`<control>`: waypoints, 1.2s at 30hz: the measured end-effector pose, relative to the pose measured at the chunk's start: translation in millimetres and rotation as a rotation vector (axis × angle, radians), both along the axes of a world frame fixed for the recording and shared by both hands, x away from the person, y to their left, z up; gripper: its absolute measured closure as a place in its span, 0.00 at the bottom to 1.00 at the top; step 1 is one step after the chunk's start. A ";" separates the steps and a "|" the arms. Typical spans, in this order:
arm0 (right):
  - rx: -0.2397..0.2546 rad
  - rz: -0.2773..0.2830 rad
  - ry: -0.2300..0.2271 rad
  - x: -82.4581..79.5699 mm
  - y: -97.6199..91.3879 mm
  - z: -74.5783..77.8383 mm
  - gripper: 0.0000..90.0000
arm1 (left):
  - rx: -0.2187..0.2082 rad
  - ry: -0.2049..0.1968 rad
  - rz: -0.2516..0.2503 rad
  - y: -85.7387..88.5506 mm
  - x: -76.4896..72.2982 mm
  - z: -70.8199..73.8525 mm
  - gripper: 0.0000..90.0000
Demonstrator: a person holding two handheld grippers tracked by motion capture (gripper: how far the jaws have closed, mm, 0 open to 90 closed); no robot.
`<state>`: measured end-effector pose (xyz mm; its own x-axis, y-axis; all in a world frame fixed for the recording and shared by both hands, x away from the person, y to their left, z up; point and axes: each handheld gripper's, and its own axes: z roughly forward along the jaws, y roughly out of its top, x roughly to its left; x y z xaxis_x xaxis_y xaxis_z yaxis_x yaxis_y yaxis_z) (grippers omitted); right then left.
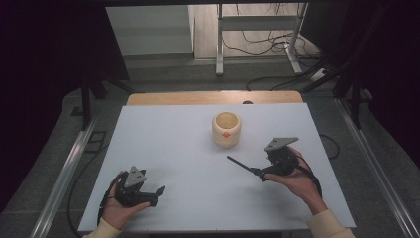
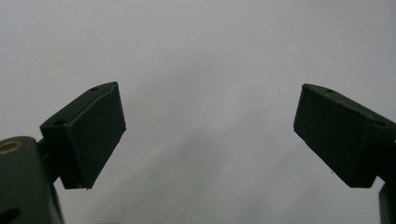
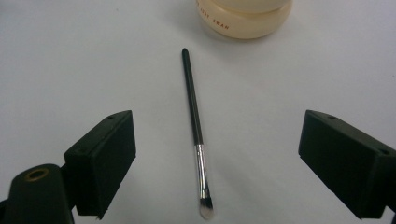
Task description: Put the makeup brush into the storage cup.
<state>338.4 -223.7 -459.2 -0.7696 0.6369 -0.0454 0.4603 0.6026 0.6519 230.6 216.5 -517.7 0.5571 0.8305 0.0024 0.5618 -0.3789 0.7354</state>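
A thin make-up brush [image 3: 193,112] with a black handle, silver ferrule and pale tip lies on the white table [image 1: 173,148]. Its bristle end points toward my right gripper [image 3: 215,115], whose jaws stand open on either side of that end without touching it. From above, the brush [image 1: 241,164] runs from the right gripper [image 1: 260,174] toward the table's middle. A cream round cup [image 1: 226,129] with a small orange mark stands upright beyond the handle tip; its base [image 3: 243,21] is apart from the brush. My left gripper [image 1: 156,194] rests near the front left, open [image 2: 210,93] over bare table.
The table's far edge has a wooden strip [image 1: 213,97]. Beyond it are a metal stand [image 1: 257,34] and loose cables [image 1: 277,44] on the floor. Metal rails [image 1: 64,173] run along both sides. Bare surface lies between the two grippers.
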 end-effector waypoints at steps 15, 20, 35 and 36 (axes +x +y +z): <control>-0.063 0.034 0.044 7.6 14.7 -7.9 0.16 | -0.001 -0.002 0.001 0.3 -0.2 0.8 0.10; -0.092 0.042 0.061 9.7 21.4 -12.1 0.18 | -0.001 -0.002 -0.001 0.1 0.2 0.6 0.10; -0.162 0.058 0.127 20.8 39.3 -18.7 0.24 | 0.001 -0.004 0.000 0.3 -0.4 1.1 0.10; -0.162 0.058 0.127 20.8 39.3 -18.7 0.24 | 0.001 -0.004 0.000 0.3 -0.4 1.1 0.10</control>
